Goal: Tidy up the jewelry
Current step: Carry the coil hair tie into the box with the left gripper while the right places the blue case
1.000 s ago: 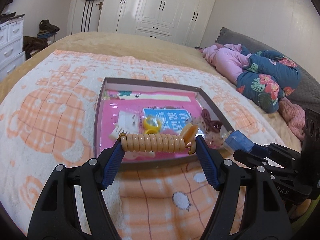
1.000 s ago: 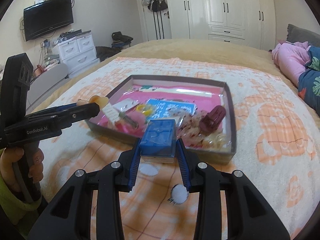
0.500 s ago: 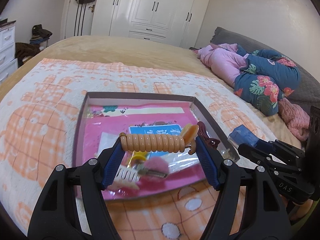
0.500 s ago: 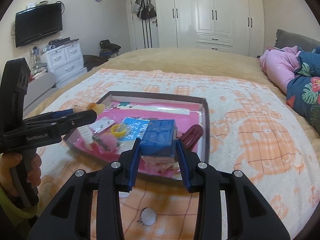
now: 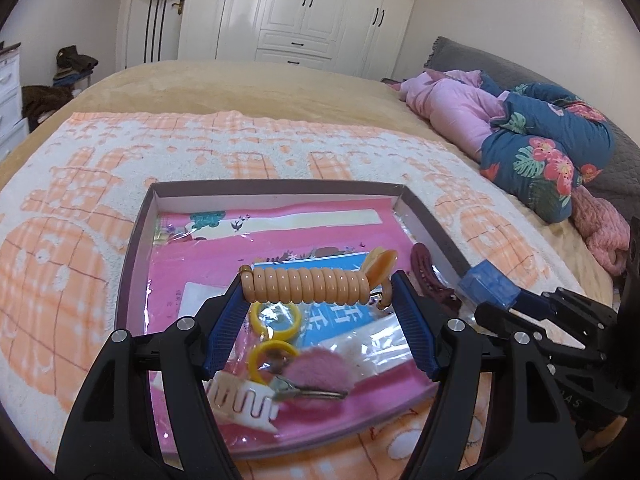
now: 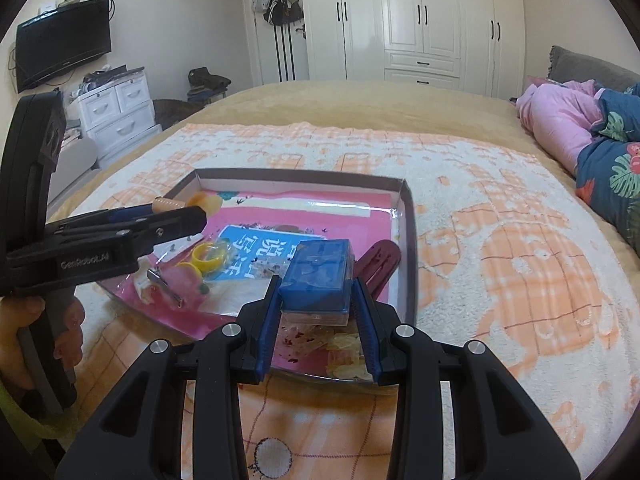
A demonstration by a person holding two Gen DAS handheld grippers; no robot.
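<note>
Coil hair tie (image 5: 306, 286) – clamped, blue box (image 6: 316, 276) – clamped

This is a bedroom in someone's home: a wide bed (image 6: 360, 108) with a tan cover fills the middle, an orange-and-white blanket (image 6: 500, 240) spread over it and bundled pink and floral bedding (image 5: 520, 128) at its side. White wardrobes (image 6: 420, 20) line the far wall, bags (image 6: 278, 0) hang on the door, and a television (image 6: 62, 54) is mounted above white drawers (image 6: 116, 116).
</note>
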